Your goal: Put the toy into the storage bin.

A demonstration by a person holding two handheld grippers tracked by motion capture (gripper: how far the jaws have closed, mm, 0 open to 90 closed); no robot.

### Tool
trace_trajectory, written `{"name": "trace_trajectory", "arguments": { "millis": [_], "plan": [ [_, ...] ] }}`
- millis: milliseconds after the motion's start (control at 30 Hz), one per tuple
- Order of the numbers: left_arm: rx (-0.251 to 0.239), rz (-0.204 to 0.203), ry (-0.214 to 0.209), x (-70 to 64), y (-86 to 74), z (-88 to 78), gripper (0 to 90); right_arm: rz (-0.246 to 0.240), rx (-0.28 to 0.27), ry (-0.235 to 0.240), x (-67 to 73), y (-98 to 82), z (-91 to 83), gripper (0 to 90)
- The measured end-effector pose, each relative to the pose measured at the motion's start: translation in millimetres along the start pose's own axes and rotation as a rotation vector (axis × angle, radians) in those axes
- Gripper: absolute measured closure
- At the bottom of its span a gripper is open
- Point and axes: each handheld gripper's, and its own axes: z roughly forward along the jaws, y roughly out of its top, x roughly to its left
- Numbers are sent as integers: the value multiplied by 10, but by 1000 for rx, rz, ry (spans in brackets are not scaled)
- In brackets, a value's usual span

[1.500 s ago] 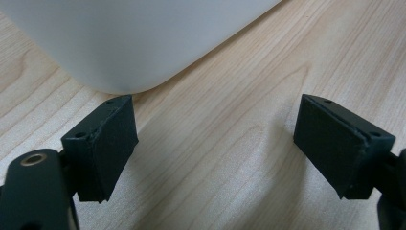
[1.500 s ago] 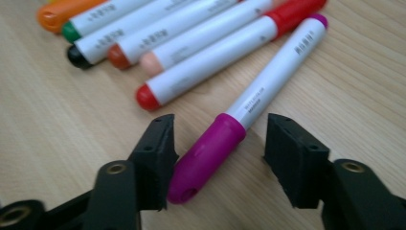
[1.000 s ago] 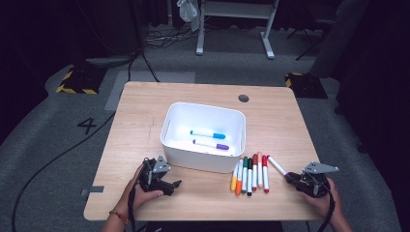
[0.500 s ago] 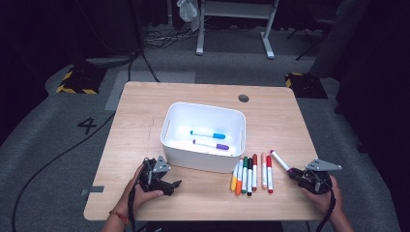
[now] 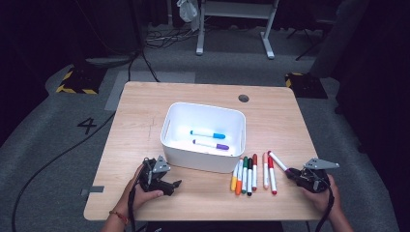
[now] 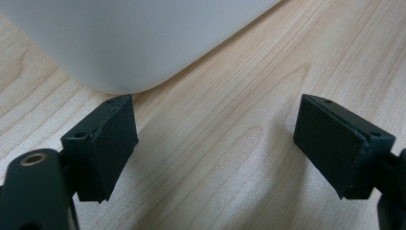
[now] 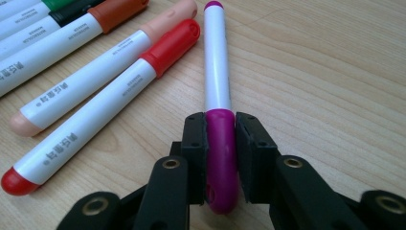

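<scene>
Presently, beside the white bin (image 5: 203,150) on the wooden table (image 5: 145,111), the left gripper (image 6: 215,143) is being held apart and empty, while the magenta marker (image 7: 218,86), clamped only by its cap in the right gripper (image 7: 221,153), is being risked to swinging or uncapping.

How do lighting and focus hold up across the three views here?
High view: the table is lit while the floor around it falls dark, and the markers look soft. Left gripper view: the white bin is blurred and slightly glary, the wood grain sharp. Right gripper view: the magenta marker is crisp, with even light and soft shadows.
</scene>
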Motion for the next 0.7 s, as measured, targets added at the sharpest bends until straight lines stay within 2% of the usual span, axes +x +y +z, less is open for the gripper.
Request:
{"name": "trace_trajectory", "arguments": {
  "millis": [700],
  "plan": [
    [0,5,0,4,1,0,151,37,-31,29,-85,62,9,754]
  ]
}}
